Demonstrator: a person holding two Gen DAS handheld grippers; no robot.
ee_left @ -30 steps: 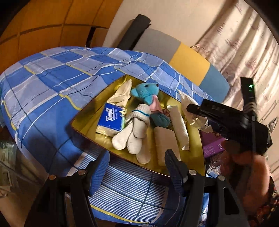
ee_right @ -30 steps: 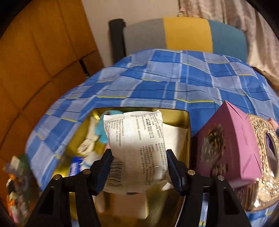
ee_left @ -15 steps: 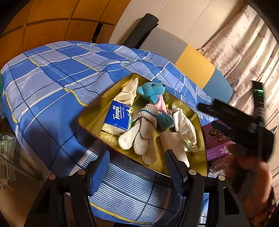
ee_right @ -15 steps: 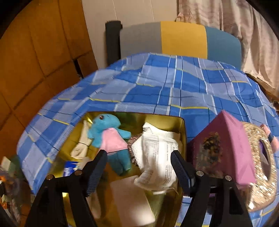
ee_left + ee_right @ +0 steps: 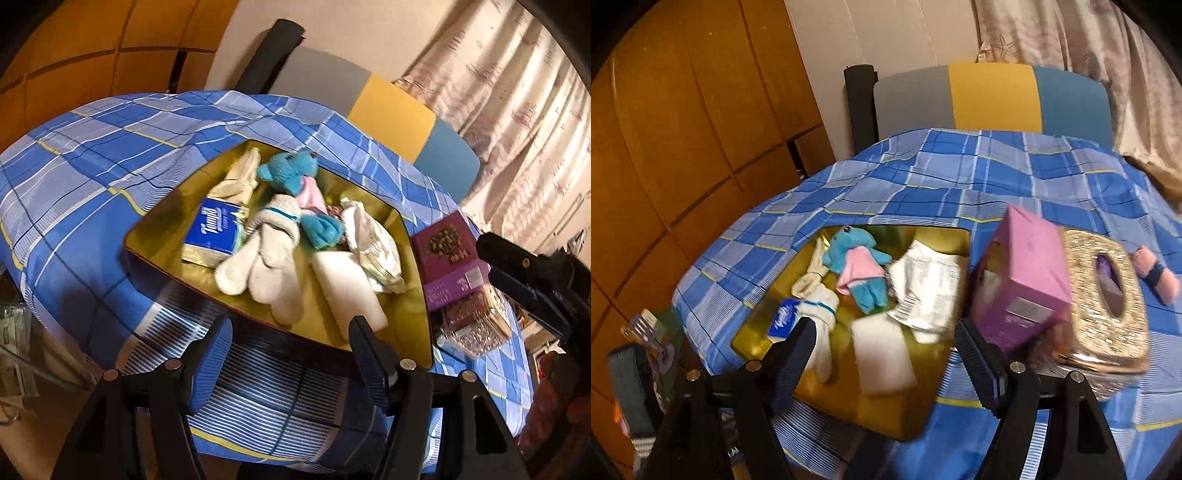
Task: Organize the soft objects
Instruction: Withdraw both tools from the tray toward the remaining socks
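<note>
A gold tray (image 5: 162,236) (image 5: 923,402) on the blue plaid cloth holds a blue teddy bear in a pink dress (image 5: 295,173) (image 5: 855,258), white socks (image 5: 266,254) (image 5: 822,314), a blue tissue pack (image 5: 214,230) (image 5: 783,317), a white sponge block (image 5: 347,291) (image 5: 882,350) and a crinkled white packet (image 5: 373,247) (image 5: 929,284). My left gripper (image 5: 290,356) is open and empty, near the tray's front edge. My right gripper (image 5: 882,367) is open and empty, above the tray's front; its body shows in the left wrist view (image 5: 535,284).
A purple box (image 5: 1023,277) (image 5: 448,254) and a glittery gold tissue box (image 5: 1104,295) (image 5: 476,321) stand right of the tray. A pink item (image 5: 1154,273) lies further right. A chair (image 5: 993,99) stands behind the table, wooden panels at left.
My right gripper opened, let the white packet drop into the tray and pulled back and up. The left gripper shifted slightly.
</note>
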